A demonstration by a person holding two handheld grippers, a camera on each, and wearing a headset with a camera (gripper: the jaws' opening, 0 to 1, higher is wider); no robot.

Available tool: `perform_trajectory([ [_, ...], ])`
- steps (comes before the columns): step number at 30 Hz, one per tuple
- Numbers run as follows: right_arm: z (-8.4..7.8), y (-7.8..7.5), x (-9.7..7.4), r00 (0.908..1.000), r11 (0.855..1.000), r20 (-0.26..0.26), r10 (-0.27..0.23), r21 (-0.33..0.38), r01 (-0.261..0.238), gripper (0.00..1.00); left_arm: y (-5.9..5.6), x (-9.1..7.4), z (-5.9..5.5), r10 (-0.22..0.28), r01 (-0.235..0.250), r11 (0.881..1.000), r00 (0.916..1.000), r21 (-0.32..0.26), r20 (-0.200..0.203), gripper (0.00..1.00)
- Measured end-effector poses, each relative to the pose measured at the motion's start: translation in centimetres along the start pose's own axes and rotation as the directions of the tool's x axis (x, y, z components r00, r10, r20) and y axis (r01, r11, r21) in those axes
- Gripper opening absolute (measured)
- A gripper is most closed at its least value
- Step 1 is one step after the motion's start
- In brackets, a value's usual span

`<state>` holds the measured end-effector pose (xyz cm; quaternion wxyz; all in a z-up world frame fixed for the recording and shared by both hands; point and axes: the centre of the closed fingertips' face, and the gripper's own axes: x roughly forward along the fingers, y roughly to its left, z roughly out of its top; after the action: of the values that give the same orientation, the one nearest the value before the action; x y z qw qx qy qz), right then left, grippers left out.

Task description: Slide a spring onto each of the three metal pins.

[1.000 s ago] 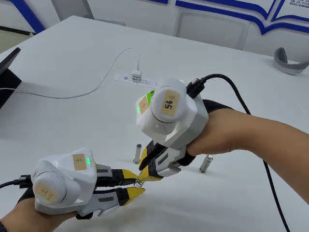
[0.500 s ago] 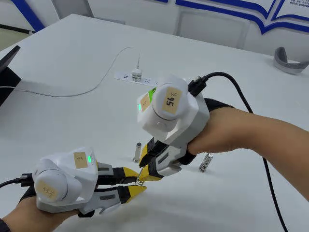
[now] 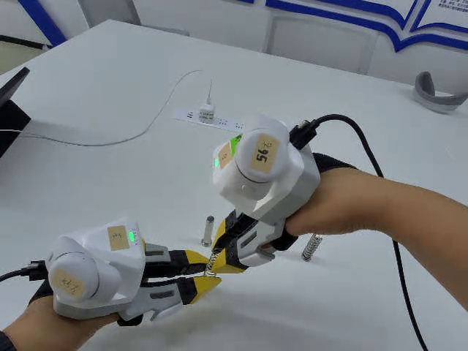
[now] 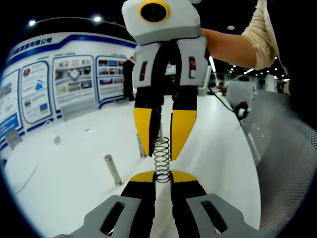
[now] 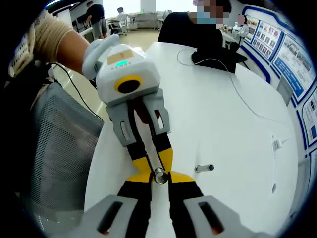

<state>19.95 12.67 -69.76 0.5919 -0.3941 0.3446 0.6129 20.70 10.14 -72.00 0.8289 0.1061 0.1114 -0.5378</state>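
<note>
The left tool [image 4: 162,177] and the right tool [image 5: 159,177] meet tip to tip low over the white bench [image 3: 110,95], and a small steel spring [image 4: 161,156] spans the gap between them. In the left gripper view the spring's lower end sits in the narrow slot between the left tool's own yellow tips, which are closed in on it. Its upper end runs up between the right tool's yellow tips, which come down from above and pinch it from both sides. In the right gripper view the same spring is seen end-on as a small ring caught between the right tool's nearly closed tips, with the left tool's tips meeting it from the far side. Whether a pin runs inside the coils is hard to tell at this size. A bare metal pin [image 3: 208,230] stands upright on the bench just beyond the left tool's tips and close beside the right tool's jaws, apart from the held spring. A second spring [image 3: 312,246] lies on the bench on the far side of the right tool, near the person's wrist, touched by neither tool. Well beyond both tools a white plug [image 3: 207,113] sits on a flat strip.
</note>
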Motion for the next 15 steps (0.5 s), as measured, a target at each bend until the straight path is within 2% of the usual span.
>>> perform_trajectory([
  [15, 0.39, -0.37, -0.05, 1.0, 1.0, -0.005, -0.004, 0.0, 0.004, 0.12, 0.54, -0.14, 0.18, 0.021, -0.021, 1.0, 0.9997, -0.018, 0.012, 0.11],
])
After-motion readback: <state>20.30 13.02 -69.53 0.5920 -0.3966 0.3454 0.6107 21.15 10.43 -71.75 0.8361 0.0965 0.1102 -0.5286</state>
